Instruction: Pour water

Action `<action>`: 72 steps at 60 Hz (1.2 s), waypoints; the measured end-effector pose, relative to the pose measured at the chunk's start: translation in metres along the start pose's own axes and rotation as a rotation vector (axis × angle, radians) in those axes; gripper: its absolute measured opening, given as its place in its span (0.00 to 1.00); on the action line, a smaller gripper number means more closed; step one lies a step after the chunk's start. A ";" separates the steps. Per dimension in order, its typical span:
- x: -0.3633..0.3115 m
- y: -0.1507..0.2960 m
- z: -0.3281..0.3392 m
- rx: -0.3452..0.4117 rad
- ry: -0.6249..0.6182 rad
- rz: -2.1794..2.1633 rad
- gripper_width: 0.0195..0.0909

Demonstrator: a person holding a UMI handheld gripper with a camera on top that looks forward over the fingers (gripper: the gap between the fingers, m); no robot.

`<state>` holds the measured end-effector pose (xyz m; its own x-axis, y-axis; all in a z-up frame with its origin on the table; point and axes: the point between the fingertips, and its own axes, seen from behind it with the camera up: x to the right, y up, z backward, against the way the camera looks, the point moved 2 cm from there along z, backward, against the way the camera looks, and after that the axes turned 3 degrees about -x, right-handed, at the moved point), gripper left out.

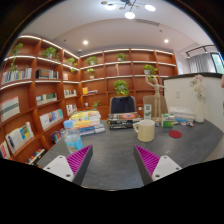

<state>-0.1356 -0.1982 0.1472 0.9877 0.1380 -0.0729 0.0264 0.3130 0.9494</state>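
Observation:
A cream-coloured mug [146, 130] with a handle stands on the grey table [112, 145], beyond my fingers and a little to the right of them. My gripper [112, 161] is open, its magenta pads [78, 158] spread wide with only bare tabletop between them. A small red round thing [176, 133] lies on the table just right of the mug. No water vessel other than the mug is plain to see.
Stacked books and boxes [88, 122] sit at the table's far left, with a teal item [72, 139] nearer. Wooden shelves [40, 90] with books and plants line the left and back walls. A white partition [195, 100] stands at right.

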 end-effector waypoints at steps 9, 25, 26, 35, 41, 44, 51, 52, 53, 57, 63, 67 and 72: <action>-0.103 -0.060 -0.028 -0.026 0.093 0.002 0.91; -0.161 -0.051 -0.090 0.011 0.132 0.033 0.92; -0.163 -0.051 -0.095 0.009 0.131 0.036 0.92; -0.177 -0.043 -0.126 0.024 0.135 0.038 0.85; -0.183 -0.036 -0.141 0.048 0.129 0.018 0.55; -0.178 -0.036 -0.146 0.050 0.096 0.035 0.39; -0.179 -0.038 -0.148 0.029 0.077 0.074 0.27; -0.179 -0.038 -0.149 0.030 0.074 0.073 0.25; -0.179 -0.038 -0.149 0.031 0.071 0.072 0.23; -0.176 -0.038 -0.152 0.033 0.068 0.067 0.17; -0.175 -0.037 -0.151 0.032 0.071 0.048 0.18; -0.174 -0.036 -0.153 0.027 0.079 0.040 0.17; -0.164 -0.034 -0.155 0.011 0.072 -0.004 0.17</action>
<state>-0.3225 -0.0861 0.0794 0.9740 0.2043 -0.0977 0.0320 0.3028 0.9525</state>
